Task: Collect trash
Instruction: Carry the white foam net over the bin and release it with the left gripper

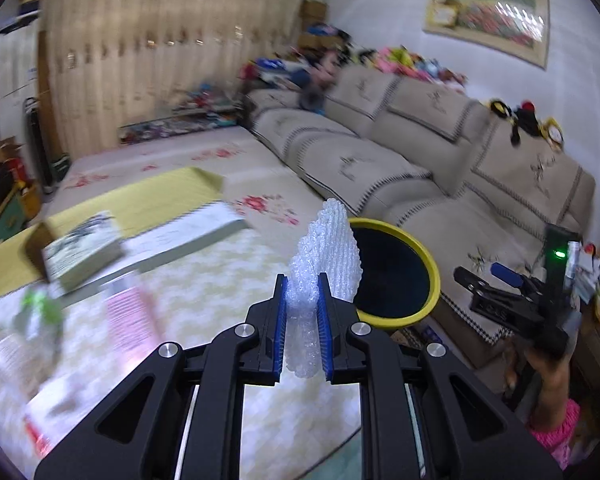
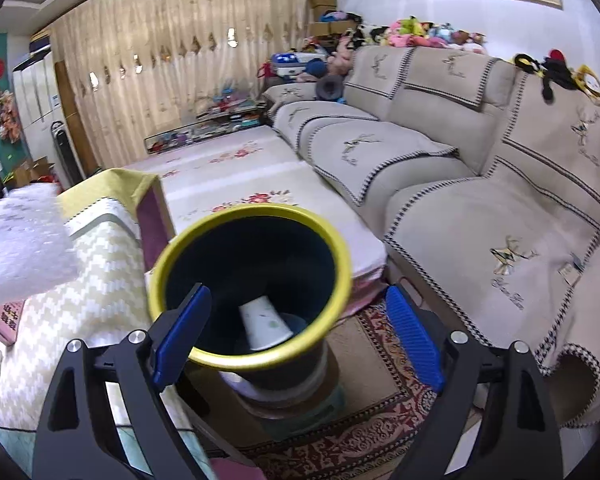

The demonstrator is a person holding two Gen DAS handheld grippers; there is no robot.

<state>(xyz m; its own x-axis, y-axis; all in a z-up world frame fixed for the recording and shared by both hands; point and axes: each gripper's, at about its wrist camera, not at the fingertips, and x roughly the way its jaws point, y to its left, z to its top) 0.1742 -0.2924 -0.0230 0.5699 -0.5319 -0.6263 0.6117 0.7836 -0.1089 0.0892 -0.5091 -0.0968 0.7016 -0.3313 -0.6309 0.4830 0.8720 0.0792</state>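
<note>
Foam netting [image 1: 320, 264] sits clamped between left fingers [image 1: 281, 320]; right fingers [image 2: 414, 332] spread apart.

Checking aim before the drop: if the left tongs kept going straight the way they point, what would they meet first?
Most likely the yellow-rimmed bin. The left tongs, shut on the white foam net, point at its open mouth just beyond the table edge. Nothing seems to lie between, though depth is uncertain.

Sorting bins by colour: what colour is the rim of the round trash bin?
Yellow rim on a dark round trash bin, clearest in the right wrist view.
</note>
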